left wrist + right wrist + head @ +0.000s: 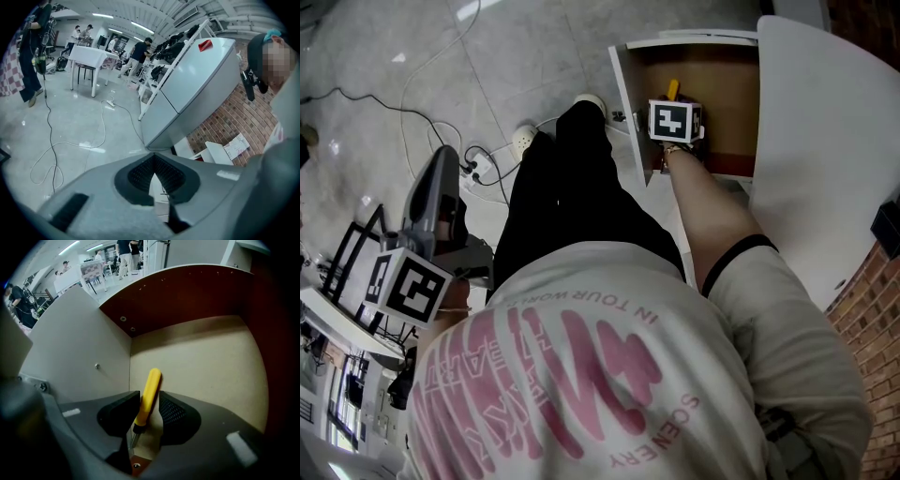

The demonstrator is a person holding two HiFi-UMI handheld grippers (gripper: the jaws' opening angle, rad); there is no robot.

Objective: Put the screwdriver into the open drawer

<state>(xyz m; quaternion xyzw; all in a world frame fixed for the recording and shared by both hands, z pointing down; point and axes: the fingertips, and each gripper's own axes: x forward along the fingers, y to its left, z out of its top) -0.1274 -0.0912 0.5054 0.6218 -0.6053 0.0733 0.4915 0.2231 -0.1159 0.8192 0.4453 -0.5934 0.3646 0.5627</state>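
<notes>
Head view: right gripper (676,122) points down into drawer (630,103); yellow screwdriver (672,90) shows just beyond it; left gripper (431,202) is out over floor (375,56).
Left gripper view: jaws together, nothing between them.
Right gripper view: jaws apart, either side of the screwdriver handle without pressing it; the screwdriver is on the drawer bottom, near a side wall.

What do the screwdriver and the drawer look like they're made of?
Screwdriver: smooth, even yellow handle, likely plastic; thin grey shaft with a dull shine, likely metal. Drawer: pale, matte, slightly speckled floor, probably fibreboard; flat white side with visible screw heads, probably laminated board.
</notes>
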